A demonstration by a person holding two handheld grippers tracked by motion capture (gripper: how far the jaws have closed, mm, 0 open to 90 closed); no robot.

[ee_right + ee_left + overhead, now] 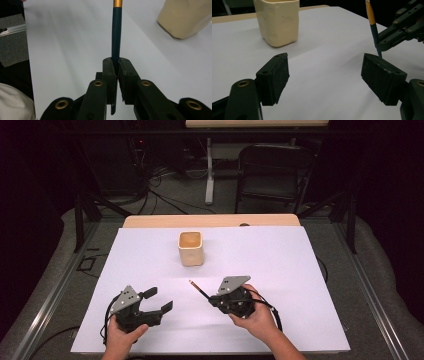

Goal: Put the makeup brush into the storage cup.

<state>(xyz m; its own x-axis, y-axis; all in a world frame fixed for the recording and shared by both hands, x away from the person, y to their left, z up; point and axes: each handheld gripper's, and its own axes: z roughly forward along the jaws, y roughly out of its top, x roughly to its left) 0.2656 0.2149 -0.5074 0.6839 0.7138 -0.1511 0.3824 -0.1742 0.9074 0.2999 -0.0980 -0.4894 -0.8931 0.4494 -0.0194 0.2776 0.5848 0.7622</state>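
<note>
Right gripper (116,65) pinching a dark pencil (116,37) between pressed-together jaws, pencil sticking out past the tips toward the cream cup (190,248), above the white sheet (280,255) near its front edge, left gripper (324,75) spreading wide, holding nothing.

You've got two grippers on the sheet: left gripper (161,300) lower left of the high view, right gripper (209,296) just right of centre. One pencil (198,289), dark barrel with an orange end, mid-frame. One cream cup (191,248), upper centre. One white sheet (280,270) covering one wooden table (210,220), its edge showing along the top of the sheet. One dark folding chair (272,172) at upper right. Two hands of yours, left hand (122,336) and right hand (257,316), at the bottom edge.
</note>
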